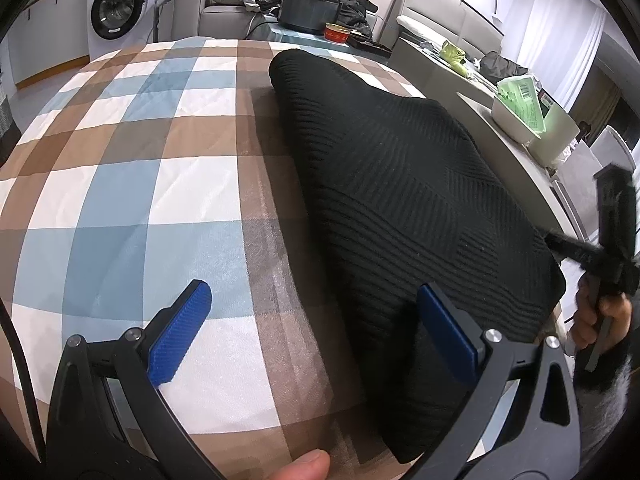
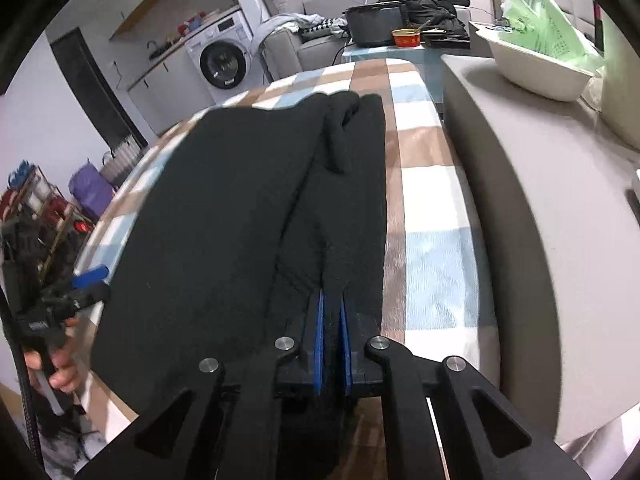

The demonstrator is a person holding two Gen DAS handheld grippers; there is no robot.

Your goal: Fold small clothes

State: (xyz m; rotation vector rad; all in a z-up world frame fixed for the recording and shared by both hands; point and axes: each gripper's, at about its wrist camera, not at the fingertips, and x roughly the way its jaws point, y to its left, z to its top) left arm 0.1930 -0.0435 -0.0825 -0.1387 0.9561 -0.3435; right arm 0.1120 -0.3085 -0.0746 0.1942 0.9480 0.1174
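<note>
A black ribbed knit garment (image 1: 400,184) lies on the checked cloth of the table (image 1: 140,168). My left gripper (image 1: 316,312) is open, its blue pads wide apart; the right pad rests over the garment's near left edge, the left pad over bare cloth. In the right wrist view the garment (image 2: 224,216) lies partly folded lengthwise. My right gripper (image 2: 331,300) is shut on the near edge of its raised right fold. The left gripper also shows in the right wrist view (image 2: 86,280), and the right gripper's body shows in the left wrist view (image 1: 608,248), fingers hidden.
A grey sofa arm (image 2: 520,184) runs along the table's right side, with a white bowl holding a green bag (image 2: 536,60) on it. Behind the table stand a black box (image 1: 308,10), a red tin (image 1: 337,33) and a washing machine (image 1: 120,8). A shelf rack (image 2: 36,216) stands left.
</note>
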